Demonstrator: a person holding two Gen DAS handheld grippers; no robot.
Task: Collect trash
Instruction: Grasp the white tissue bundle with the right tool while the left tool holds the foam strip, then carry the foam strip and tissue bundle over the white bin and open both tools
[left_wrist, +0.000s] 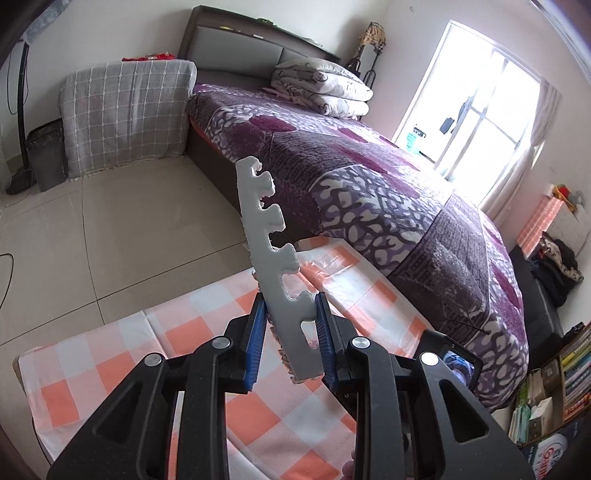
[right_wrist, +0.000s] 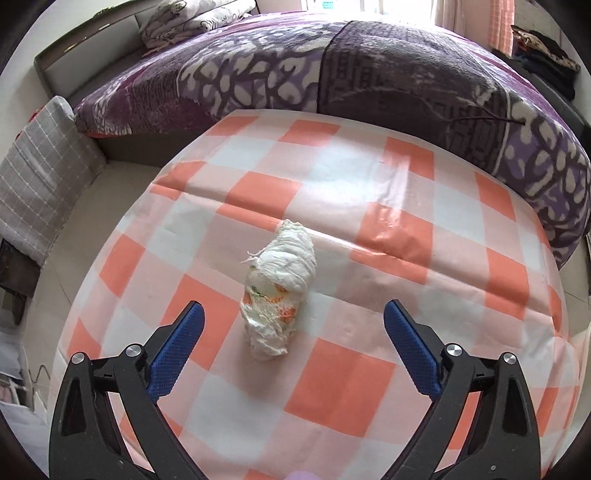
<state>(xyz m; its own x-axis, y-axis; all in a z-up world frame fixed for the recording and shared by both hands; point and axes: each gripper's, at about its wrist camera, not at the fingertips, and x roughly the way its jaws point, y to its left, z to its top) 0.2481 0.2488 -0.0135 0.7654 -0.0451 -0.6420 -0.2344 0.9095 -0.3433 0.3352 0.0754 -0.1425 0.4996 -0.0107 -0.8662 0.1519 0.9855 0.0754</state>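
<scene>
In the left wrist view my left gripper (left_wrist: 290, 304) is shut on a long white foam strip (left_wrist: 271, 254) with notched tabs along one edge. The strip stands nearly upright, lifted above the orange-and-white checked tablecloth (left_wrist: 147, 350). In the right wrist view my right gripper (right_wrist: 293, 314) hangs open over the same checked tablecloth (right_wrist: 369, 177). A crumpled white wad of wrapping with orange and green marks (right_wrist: 279, 291) lies on the cloth between and just ahead of the blue pads (right_wrist: 177, 350), untouched.
A bed with a purple patterned cover (left_wrist: 369, 177) runs along the table's far side, with a folded quilt (left_wrist: 321, 88) at its head. A grey checked covered stand (left_wrist: 125, 114) and a dark bin (left_wrist: 46, 155) sit on the tiled floor. Books (left_wrist: 554, 391) are stacked at right.
</scene>
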